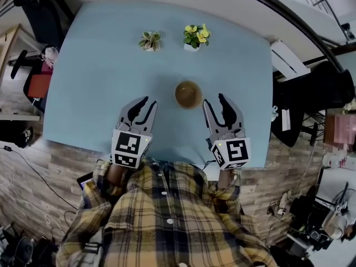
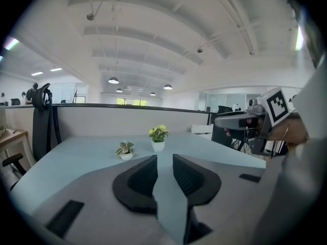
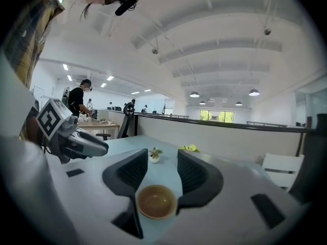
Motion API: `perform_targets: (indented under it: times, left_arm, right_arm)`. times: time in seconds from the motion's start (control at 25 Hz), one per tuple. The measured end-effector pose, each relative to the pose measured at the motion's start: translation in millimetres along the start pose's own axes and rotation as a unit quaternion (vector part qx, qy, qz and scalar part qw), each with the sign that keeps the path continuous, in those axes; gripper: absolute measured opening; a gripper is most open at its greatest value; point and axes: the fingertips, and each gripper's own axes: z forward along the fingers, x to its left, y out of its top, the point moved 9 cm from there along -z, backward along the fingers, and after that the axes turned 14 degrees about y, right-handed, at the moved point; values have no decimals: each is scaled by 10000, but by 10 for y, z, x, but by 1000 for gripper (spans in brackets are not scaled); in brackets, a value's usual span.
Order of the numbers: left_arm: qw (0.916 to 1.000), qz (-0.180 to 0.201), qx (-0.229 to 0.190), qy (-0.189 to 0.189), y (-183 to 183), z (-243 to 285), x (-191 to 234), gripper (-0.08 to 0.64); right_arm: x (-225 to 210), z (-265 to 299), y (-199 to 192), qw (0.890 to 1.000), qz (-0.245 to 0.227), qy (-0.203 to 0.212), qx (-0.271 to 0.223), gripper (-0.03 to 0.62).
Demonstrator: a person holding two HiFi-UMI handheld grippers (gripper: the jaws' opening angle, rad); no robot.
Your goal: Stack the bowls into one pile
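A brown bowl (image 1: 188, 94) stands upright on the light blue table (image 1: 100, 88), near the middle; I cannot tell if others are nested under it. My left gripper (image 1: 146, 102) hovers to the left of the bowl and my right gripper (image 1: 214, 100) to its right, both apart from it. In the left gripper view the left gripper (image 2: 164, 160) is open over bare table. In the right gripper view the right gripper (image 3: 162, 157) is open, and the bowl (image 3: 156, 201) shows on the table below its jaws, untouched.
Two small potted plants, one leafy (image 1: 150, 40) and one with yellow flowers (image 1: 194, 36), stand at the table's far side. A low partition wall (image 2: 127, 119) runs behind it. Office chairs and clutter surround the table (image 3: 127, 144). People stand at a far desk (image 3: 79, 103).
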Motion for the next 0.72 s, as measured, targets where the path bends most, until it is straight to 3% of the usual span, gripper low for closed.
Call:
perform_targets:
  times: [0.32, 0.72]
  left_arm:
    - [9994, -59, -344, -9, 231, -168, 39, 71]
    - [9988, -180, -434, 104, 280, -250, 104, 28]
  right_arm:
    - [38, -258, 105, 9988, 250, -142, -392, 175]
    - [68, -383, -22, 9975, 591, -196, -329, 32]
